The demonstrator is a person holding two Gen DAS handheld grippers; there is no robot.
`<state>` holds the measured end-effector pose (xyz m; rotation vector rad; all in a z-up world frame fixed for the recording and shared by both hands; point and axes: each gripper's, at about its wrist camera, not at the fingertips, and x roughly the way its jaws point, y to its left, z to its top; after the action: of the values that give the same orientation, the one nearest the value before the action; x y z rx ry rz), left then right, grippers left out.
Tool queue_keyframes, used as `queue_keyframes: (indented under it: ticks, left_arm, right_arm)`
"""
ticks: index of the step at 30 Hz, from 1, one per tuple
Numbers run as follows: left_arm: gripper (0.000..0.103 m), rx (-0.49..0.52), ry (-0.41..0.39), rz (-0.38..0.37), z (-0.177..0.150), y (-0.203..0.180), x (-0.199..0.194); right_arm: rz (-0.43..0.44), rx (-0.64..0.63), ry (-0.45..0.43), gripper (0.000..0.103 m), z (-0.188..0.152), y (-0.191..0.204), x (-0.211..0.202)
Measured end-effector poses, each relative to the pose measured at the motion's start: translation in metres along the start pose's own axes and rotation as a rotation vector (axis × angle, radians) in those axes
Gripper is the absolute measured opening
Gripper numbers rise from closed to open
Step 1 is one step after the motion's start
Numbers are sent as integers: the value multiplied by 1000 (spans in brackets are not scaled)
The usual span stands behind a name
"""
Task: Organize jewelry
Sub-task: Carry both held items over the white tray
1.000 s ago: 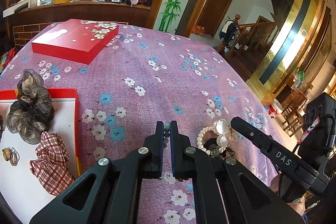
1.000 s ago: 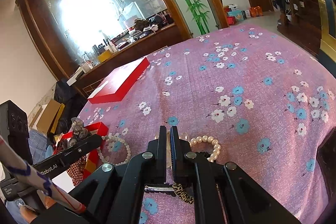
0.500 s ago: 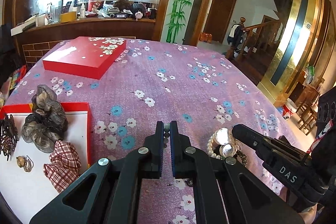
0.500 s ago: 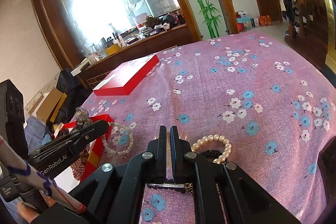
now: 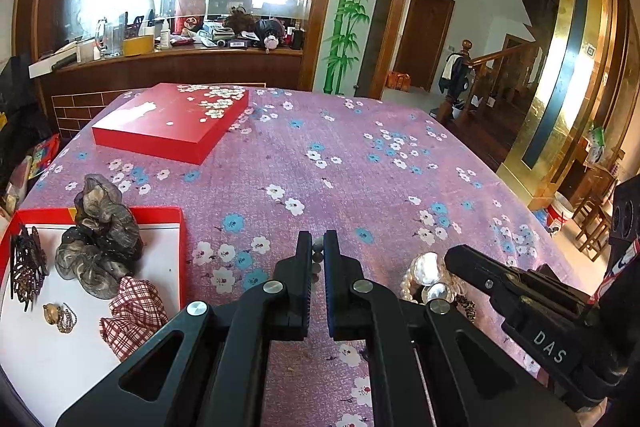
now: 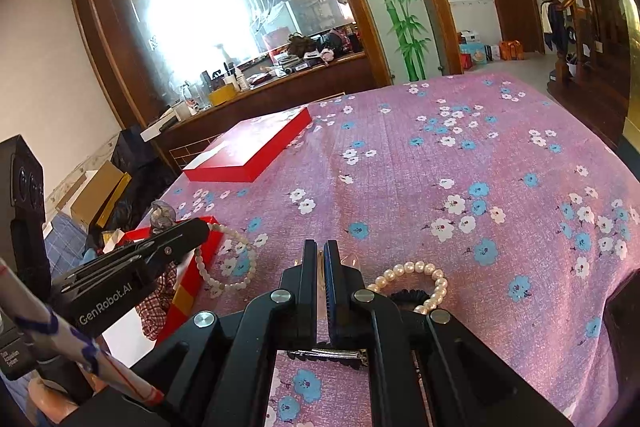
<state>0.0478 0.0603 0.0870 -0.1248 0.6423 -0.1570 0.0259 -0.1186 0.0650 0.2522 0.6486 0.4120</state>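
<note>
Jaws of our left gripper (image 5: 318, 259) are pinching a grey bead bracelet (image 6: 232, 259); our right gripper (image 6: 320, 263) is clamping something pale, unidentifiable.

Home: staircase (image 5: 486, 67), cluttered sideboard (image 5: 176, 47)

So the pale grey-white bead bracelet (image 6: 232, 259) hangs as a loop, pinched in the left tool (image 5: 318, 259). A white pearl bracelet (image 6: 416, 285) lies flat on the flowery purple cloth (image 6: 440, 163). The open red tray with a white floor (image 5: 40, 355) holds a grey organza scrunchie (image 5: 98, 243), a red plaid scrunchie (image 5: 134, 315), a brown hair claw (image 5: 26, 267) and a gold trinket (image 5: 58, 315).
</note>
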Motion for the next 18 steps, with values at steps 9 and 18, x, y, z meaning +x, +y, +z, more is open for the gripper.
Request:
queue_keyframes:
  ticks: [9,18]
  left_arm:
    - [5,-7,-48,13,7,3,-14]
    - [5,-3,-110,36,13,9,-55]
  right_arm:
    - [-7,16,-20,4,2,4,-6]
    - [43,64,-7,4,-10,28,-29]
